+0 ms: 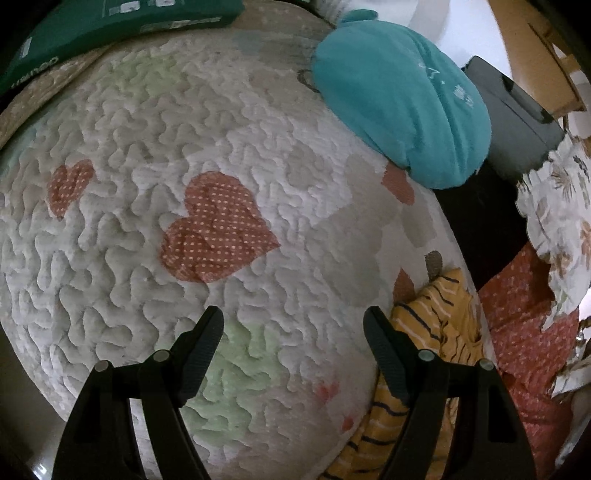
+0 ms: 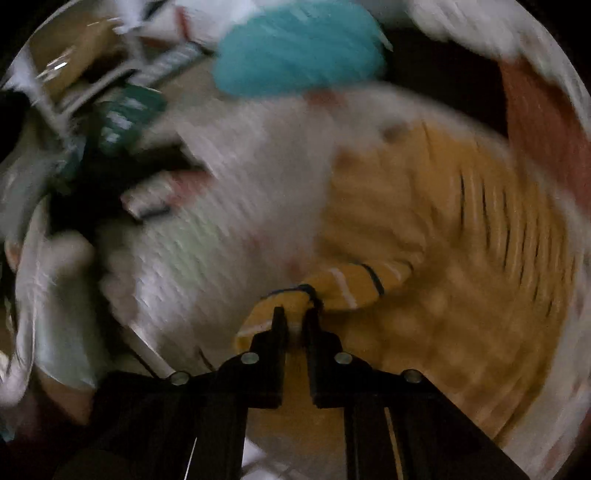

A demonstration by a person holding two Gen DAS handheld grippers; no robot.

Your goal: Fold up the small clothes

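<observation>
A green box (image 1: 110,26) lies at the far left edge of the quilt (image 1: 147,147), a white puckered bedcover with dotted red hearts; what the box holds cannot be told. Over the quilt's near part hangs the left gripper (image 1: 293,350), released, its jaws wide apart with nothing between them. Beyond the quilt's middle, toward its far right edge, sits a folded teal garment (image 1: 402,107). At the quilt's near right corner lies the yellow striped garment (image 1: 432,332), bunched, its long axis running from the corner back toward the camera along the quilt's right edge. Past that edge are a dark flat case (image 1: 517,122), a red dotted cloth (image 1: 528,332) and a floral ruffled fabric (image 1: 561,221).

In the blurred right wrist view, the right gripper (image 2: 295,317) is clenched on a striped fold of the yellow garment (image 2: 354,282), the rest spreading rightward over the quilt (image 2: 240,166).
</observation>
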